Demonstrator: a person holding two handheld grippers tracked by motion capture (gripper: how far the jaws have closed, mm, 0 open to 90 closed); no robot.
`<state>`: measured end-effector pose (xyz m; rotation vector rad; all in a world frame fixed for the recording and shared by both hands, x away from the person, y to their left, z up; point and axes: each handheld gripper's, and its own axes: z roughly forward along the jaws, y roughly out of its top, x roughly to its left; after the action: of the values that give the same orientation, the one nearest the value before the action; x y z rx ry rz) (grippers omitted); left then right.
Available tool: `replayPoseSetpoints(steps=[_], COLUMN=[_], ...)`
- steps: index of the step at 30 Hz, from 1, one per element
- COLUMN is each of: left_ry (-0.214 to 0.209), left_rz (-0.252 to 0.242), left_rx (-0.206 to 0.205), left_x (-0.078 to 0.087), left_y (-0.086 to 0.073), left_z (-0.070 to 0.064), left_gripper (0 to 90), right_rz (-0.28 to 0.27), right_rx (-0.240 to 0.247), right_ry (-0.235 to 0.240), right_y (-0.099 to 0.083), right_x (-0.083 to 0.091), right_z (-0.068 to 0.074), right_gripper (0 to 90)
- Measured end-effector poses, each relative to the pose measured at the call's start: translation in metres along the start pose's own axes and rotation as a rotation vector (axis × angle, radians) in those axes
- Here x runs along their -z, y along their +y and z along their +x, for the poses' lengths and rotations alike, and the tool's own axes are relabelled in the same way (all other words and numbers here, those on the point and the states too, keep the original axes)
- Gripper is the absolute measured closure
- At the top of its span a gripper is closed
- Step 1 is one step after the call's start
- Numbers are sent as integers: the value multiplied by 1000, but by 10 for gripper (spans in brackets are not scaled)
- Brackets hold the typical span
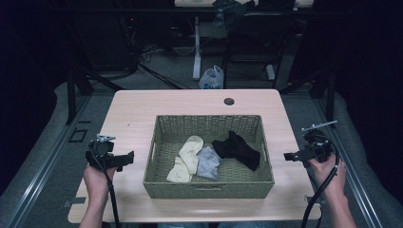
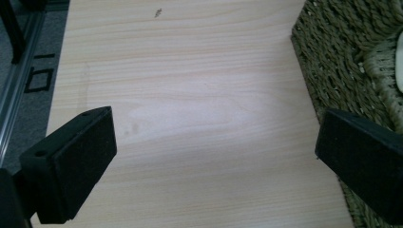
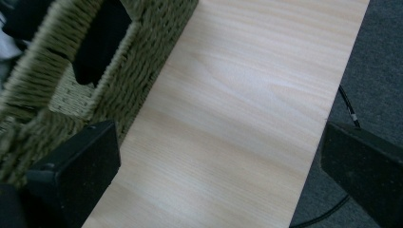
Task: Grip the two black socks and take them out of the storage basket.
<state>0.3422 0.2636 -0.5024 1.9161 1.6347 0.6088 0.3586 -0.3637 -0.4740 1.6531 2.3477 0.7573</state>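
Both the left claw (image 1: 129, 157) and right claw (image 1: 288, 156) gape empty beside the green woven rectangular basket (image 1: 209, 188), whose walls fence in cream (image 1: 189, 156), grey (image 1: 208, 161) and black socks (image 1: 237, 148).

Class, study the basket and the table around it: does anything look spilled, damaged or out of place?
Nothing stands out. The basket sits square on the table, with the cream sock, grey sock and black sock all loose inside it. Both grippers, left and right, are open beside it.
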Motion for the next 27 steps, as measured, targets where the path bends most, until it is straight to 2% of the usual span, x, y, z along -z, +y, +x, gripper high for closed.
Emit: replayPoseSetpoints(steps=[5, 15, 22, 27], left_ry=[-15, -26, -29, -32], left_rz=[5, 11, 12, 17], left_rx=[-4, -11, -17, -21], left_x=[-1, 0, -1, -2], left_y=[0, 0, 0, 1], left_z=[-1, -2, -3, -5], left_gripper=[0, 0, 0, 0], right_rz=[-5, -11, -16, -25], right_rx=[7, 63, 99, 133], right_ry=[12, 17, 19, 40], right_y=[5, 21, 31, 43], right_x=[8, 18, 25, 29], right_z=[2, 17, 30, 42], right_gripper=[0, 0, 0, 0])
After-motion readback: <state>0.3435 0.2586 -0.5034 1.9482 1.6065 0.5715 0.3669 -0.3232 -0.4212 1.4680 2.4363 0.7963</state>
